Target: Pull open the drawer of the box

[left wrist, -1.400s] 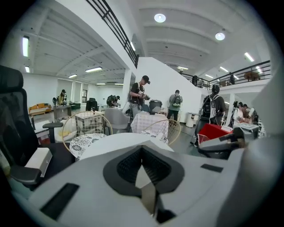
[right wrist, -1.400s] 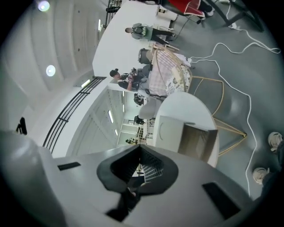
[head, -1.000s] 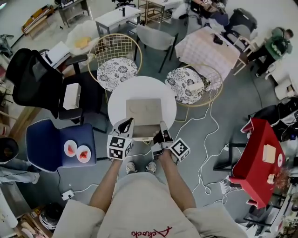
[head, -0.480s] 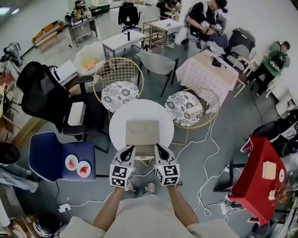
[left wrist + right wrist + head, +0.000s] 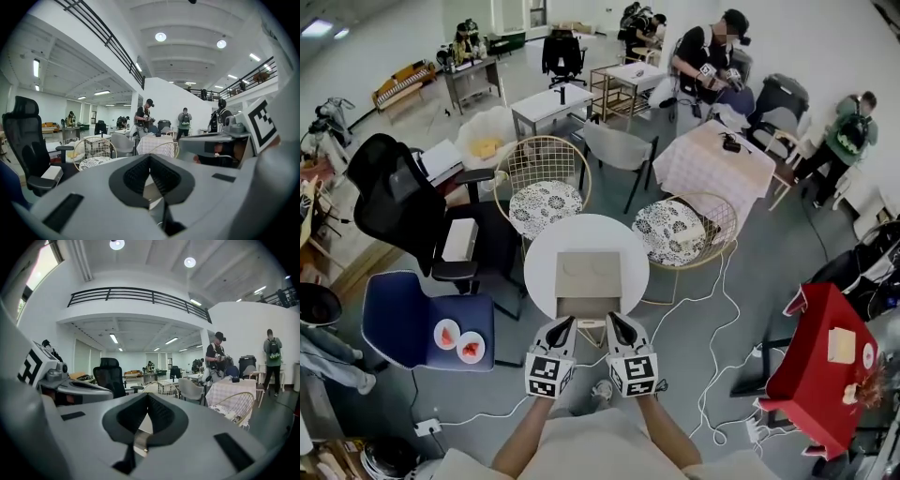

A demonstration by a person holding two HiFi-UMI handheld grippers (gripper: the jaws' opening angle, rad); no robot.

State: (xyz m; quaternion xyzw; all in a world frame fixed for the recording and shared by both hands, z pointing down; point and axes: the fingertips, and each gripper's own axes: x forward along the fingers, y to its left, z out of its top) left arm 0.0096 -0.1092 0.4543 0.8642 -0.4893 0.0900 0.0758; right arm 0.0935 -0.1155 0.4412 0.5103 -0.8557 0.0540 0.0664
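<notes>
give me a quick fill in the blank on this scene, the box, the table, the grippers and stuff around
1. The cardboard box sits on a round ____ table.
2. The blue chair to the left of that table holds ____ plates.
3. The left gripper and the right gripper hold nothing, and the jaws of both are ____.
4. The small table at the head view's right edge has a ____ cover.

Missing words: white; two; shut; red
</notes>
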